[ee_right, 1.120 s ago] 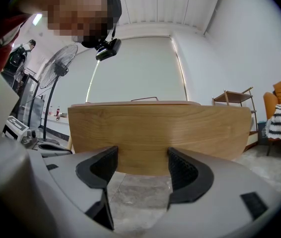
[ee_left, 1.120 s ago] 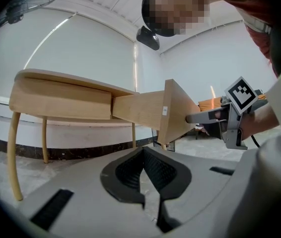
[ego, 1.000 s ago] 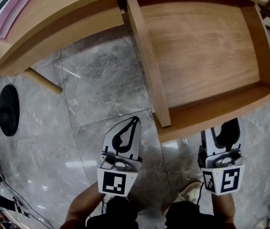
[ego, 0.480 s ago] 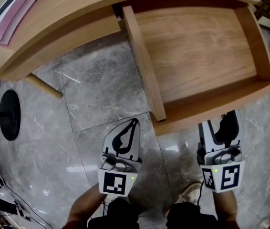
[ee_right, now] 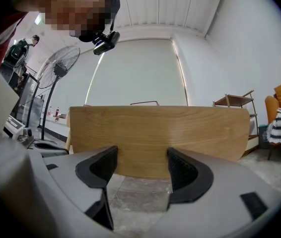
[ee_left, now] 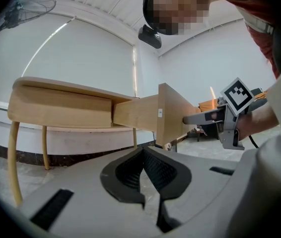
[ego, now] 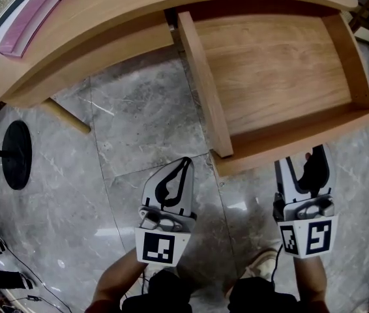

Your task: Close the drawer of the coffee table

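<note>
The drawer (ego: pixel 276 64) stands well out of the coffee table (ego: pixel 106 18), its open box reaching toward the person and its front panel (ego: pixel 302 139) the nearest part. That panel's long axis runs left to right across the view, tilted a little up at the right end. The slide axis runs the other way: straight away from the person, back under the tabletop. The right gripper (ego: pixel 305 158) is the nearer of the 2. Its jaws are spread apart and hold nothing, and the panel (ee_right: pixel 160 133) fills the gap ahead of them, square-on, with the tips at the wood or just short of it. The left gripper (ego: pixel 183 165) hangs over the marble floor (ego: pixel 139 129), off to the left of the drawer's near corner, its jaws pressed together on nothing. The closing move looks to be a plain forward push by the right gripper on the panel's face — along the slide axis, not across it.
</note>
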`<state>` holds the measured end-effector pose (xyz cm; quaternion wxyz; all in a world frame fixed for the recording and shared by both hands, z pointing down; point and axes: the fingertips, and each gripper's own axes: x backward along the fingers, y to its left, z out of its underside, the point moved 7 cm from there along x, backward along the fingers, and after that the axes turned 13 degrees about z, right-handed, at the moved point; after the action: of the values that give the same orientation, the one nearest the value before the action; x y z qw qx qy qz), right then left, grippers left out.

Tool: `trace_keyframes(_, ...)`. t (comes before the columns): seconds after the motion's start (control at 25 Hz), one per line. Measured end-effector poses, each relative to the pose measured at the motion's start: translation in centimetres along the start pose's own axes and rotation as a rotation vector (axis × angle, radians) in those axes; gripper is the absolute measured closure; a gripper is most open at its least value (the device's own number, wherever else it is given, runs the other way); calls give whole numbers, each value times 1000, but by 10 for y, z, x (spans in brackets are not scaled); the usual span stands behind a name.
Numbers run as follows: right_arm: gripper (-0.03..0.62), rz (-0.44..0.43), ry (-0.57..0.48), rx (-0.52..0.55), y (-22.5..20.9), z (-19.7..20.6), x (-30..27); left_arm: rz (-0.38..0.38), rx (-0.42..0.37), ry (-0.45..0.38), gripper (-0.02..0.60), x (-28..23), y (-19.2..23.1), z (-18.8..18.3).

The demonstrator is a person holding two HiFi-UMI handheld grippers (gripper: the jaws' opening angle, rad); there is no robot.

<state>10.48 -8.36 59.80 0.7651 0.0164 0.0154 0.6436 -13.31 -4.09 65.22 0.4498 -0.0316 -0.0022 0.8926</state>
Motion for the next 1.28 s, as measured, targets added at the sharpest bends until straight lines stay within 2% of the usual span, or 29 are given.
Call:
trace_keyframes(0.52,292,4,-17,-1,5,-16,-28,-13,-9,14,574,2,8,-1)
trace_keyframes(0.92,292,2,-12,-3,9,-25,-54,-17,30,14,574,-2,16,-1)
trace_keyframes(1.28,292,9,-21,9,15,-33,-88,-31,14,18,574,-1,29,-3)
